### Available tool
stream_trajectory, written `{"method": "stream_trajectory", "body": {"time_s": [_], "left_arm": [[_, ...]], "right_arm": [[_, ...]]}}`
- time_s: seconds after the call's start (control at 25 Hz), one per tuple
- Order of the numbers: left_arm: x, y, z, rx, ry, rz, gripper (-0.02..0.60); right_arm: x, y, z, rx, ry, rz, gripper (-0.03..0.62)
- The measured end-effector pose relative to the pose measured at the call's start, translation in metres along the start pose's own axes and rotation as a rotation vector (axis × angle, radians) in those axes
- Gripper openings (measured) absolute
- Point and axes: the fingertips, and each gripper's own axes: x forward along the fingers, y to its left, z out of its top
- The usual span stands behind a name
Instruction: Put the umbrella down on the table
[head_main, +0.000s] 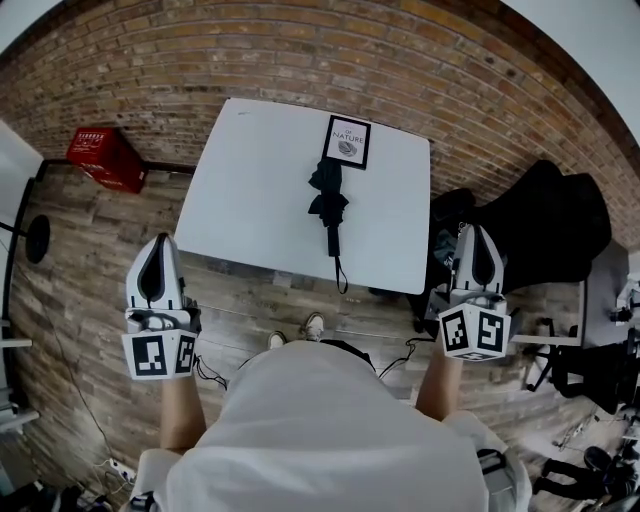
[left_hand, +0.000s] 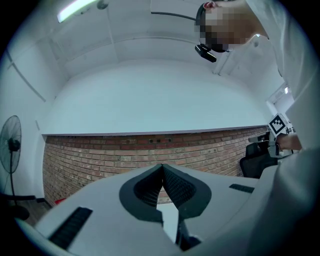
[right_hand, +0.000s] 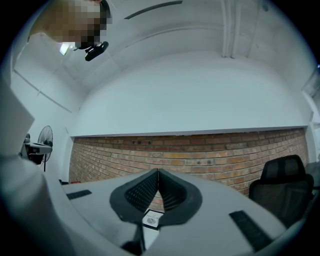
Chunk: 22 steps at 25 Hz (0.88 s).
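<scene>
- Left hand-held gripper (head_main: 158, 258): jaws closed tip to tip, nothing between them. It is held off the near-left corner of the tabletop (head_main: 250, 200), out over the floor.
- Right hand-held gripper (head_main: 479, 255): jaws also closed and empty. It is held off the near-right corner, beside the tabletop edge.
- Both point away from the person toward the brick wall, roughly level.
- Umbrella (head_main: 329, 205): black and folded, already lying flat on the tabletop, between the two grippers and farther out than both. Neither touches it.
- Long axis runs near to far. The far tip lies just at a printed booklet (head_main: 348, 141); I can't tell whether they touch. The handle end comes toward the near edge, and its strap (head_main: 342, 277) dangles over that edge.
- The right gripper looks slightly nearer to the handle; the umbrella lies far-left of it and far-right of the left gripper.
- Judgement: the placing looks done, and no approach is needed.
</scene>
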Motion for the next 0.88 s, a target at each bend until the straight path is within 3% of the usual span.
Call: {"method": "stream_trajectory", "body": {"time_s": [0.32, 0.88], "left_arm": [[-0.020, 0.008, -0.006, -0.008, 0.021, 0.018, 0.023], [-0.029, 0.000, -0.009, -0.023, 0.023, -0.044, 0.023]], "right_arm": [[-0.007, 0.016, -0.004, -0.006, 0.013, 0.018, 0.020], [-0.042, 0.018, -0.004, -0.014, 0.012, -0.038, 0.020]]}}
